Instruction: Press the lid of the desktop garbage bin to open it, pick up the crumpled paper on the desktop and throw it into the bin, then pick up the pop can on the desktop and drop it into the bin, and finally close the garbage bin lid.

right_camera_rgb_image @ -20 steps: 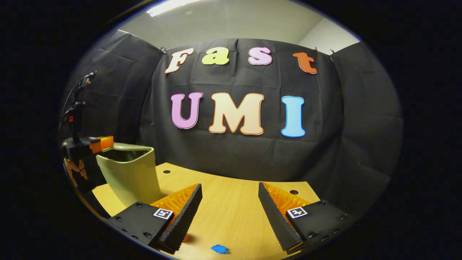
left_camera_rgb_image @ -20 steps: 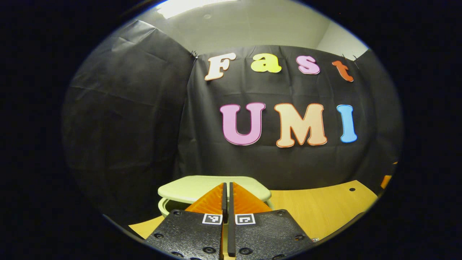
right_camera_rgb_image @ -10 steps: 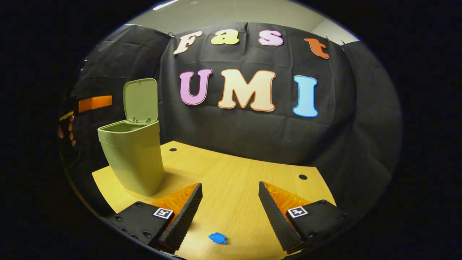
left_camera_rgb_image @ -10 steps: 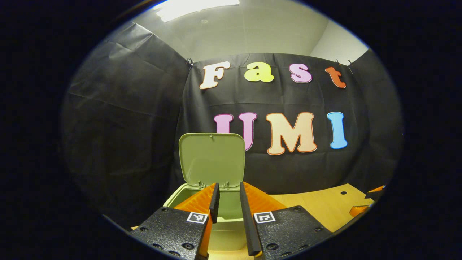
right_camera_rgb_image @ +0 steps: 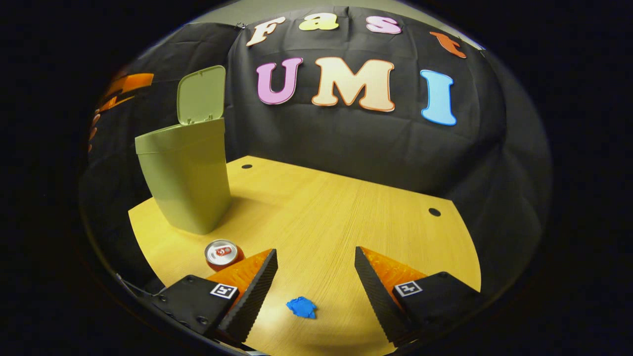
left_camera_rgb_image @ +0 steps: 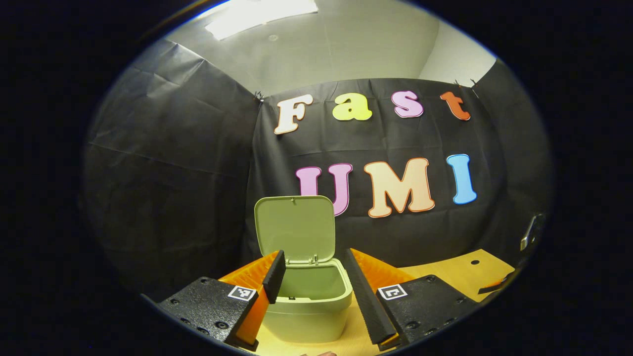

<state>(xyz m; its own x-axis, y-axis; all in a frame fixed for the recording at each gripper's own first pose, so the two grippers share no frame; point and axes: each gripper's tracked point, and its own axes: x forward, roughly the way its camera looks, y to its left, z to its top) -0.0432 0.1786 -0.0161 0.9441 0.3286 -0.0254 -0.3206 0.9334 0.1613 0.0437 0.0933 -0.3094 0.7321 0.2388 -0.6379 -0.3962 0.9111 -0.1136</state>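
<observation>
In the left gripper view, I see my left hand-held gripper [left_camera_rgb_image: 312,277] with its fingers apart and empty, hanging above the green garbage bin [left_camera_rgb_image: 309,301], whose lid [left_camera_rgb_image: 295,228] stands upright and open. In the right gripper view, my right hand-held gripper [right_camera_rgb_image: 315,274] is spread wide over the wooden tabletop [right_camera_rgb_image: 336,207], holding nothing. The blue crumpled paper [right_camera_rgb_image: 301,307] lies between its fingers on the tabletop. The pop can [right_camera_rgb_image: 223,253] stands upright just beside the left finger, near the bin's base.
</observation>
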